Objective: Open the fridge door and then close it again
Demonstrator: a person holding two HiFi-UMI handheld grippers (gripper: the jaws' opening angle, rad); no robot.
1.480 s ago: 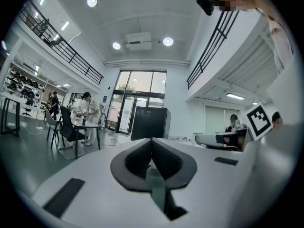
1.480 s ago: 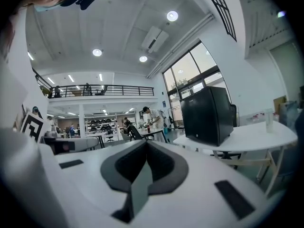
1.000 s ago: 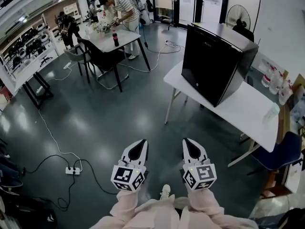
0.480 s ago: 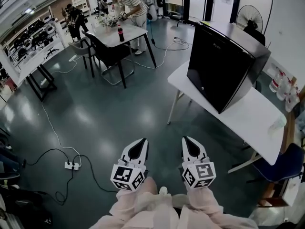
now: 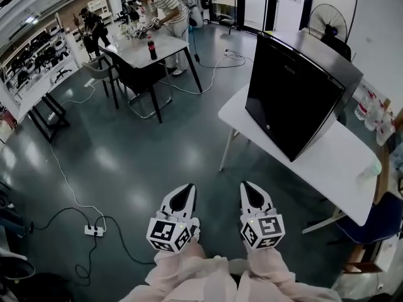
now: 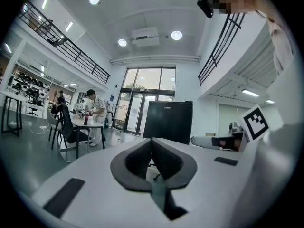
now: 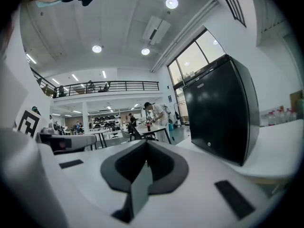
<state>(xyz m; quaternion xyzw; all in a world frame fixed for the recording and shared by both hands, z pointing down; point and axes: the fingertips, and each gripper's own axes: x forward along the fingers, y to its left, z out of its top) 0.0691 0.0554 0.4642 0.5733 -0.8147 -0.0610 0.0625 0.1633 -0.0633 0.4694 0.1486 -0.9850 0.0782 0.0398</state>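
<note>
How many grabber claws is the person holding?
2. The left gripper is near the bottom of the head view, left of centre. The right gripper is beside it. Both have their jaws shut on nothing. None seems hidden.

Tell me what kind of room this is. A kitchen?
Probably not a kitchen: more likely a big workshop or lab. The boxy black fridge stands on a plain white table, a white power strip lies on the grey floor, and a person in a striped shirt works at another table.

An open lab hall: work tables point(image 5: 160, 48), gear shelves point(image 5: 36, 54) and floor cables point(image 5: 63, 176) ahead of the jaws, mezzanine railing point(image 7: 118, 85) above.
</note>
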